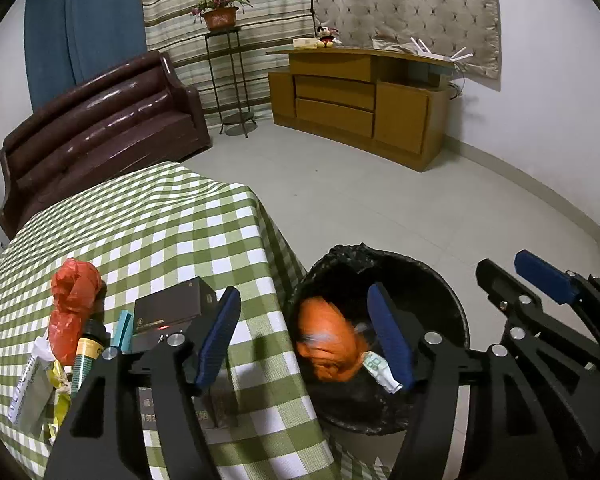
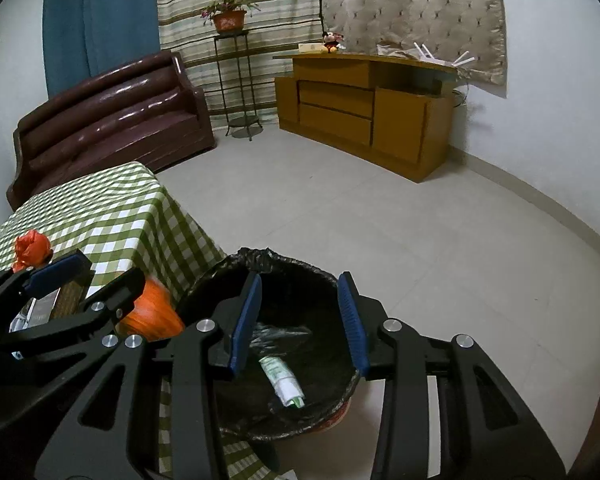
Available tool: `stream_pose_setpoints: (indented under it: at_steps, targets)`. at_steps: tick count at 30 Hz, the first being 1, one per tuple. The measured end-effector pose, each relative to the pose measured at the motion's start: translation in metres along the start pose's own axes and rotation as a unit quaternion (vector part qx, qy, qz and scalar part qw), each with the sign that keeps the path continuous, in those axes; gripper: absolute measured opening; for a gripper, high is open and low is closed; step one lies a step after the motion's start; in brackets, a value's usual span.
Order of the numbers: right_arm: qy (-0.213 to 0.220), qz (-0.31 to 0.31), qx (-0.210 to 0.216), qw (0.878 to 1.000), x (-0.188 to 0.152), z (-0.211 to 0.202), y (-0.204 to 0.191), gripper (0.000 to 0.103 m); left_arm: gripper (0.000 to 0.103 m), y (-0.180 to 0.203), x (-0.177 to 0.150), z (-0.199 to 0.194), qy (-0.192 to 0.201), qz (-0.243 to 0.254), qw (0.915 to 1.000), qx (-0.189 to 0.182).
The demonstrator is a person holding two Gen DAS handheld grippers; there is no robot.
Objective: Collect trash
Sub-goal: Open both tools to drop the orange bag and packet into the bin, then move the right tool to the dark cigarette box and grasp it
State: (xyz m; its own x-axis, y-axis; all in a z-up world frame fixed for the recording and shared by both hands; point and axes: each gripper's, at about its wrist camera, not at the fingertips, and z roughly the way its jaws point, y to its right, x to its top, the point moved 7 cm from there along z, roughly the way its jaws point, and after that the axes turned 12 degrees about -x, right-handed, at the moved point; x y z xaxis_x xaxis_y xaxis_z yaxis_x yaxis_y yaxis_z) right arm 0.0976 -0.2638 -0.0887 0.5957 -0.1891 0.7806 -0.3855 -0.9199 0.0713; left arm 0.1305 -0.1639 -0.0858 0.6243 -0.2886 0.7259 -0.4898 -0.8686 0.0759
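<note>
A black-lined trash bin stands on the floor beside the checked table. My left gripper is open over the bin's left rim; a blurred orange bag hangs in the air between its fingers, over the bin. A white-green tube lies in the bin, also in the right wrist view. My right gripper is open and empty above the bin. On the table lie a red plastic bag, a black box, a bottle and wrappers.
A brown sofa stands behind the table. A plant stand and a wooden cabinet stand along the far wall. Grey tiled floor spreads beyond the bin.
</note>
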Motion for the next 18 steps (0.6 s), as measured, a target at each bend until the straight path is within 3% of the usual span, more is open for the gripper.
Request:
stream_pose_setpoints:
  at_steps: [18]
  targets:
    - [0.002,-0.001,-0.010,1.000,0.000,-0.010,0.004,0.040,0.068,-0.005,0.002,-0.012,0.010,-0.003,0.9999,0.002]
